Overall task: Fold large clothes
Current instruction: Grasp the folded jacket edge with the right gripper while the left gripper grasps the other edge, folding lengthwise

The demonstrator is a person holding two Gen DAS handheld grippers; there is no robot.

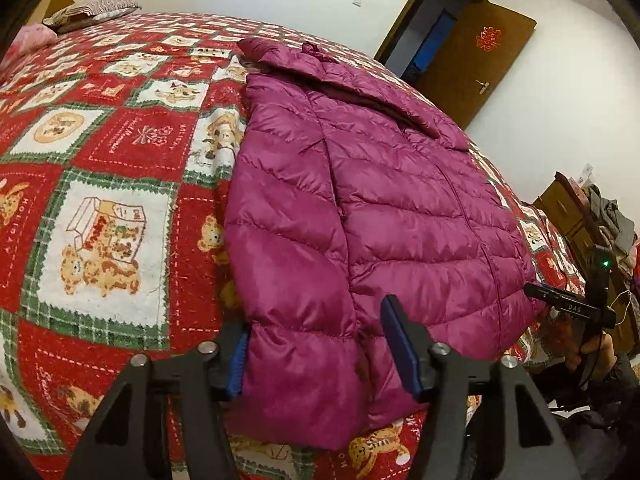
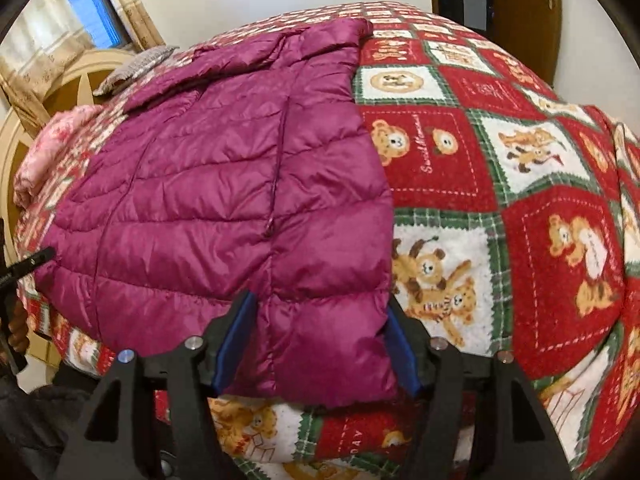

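A magenta quilted puffer jacket [image 1: 380, 200] lies flat on the bed, hood toward the far side, hem toward me. It also shows in the right wrist view [image 2: 224, 200]. My left gripper [image 1: 316, 344] is open, its blue-padded jaws standing either side of the jacket's near left hem corner. My right gripper [image 2: 320, 344] is open, its jaws standing either side of the near right hem corner. The fabric lies between the jaws in both views. The right gripper also shows in the left wrist view [image 1: 568, 304] at the jacket's right edge.
The bed is covered by a red, green and white teddy-bear blanket [image 1: 112, 184]. A pillow [image 1: 92, 10] and pink bedding [image 2: 52, 148] lie at the headboard end. A brown door [image 1: 476, 60] stands open behind. A wooden cabinet with clutter [image 1: 592, 216] is at the right.
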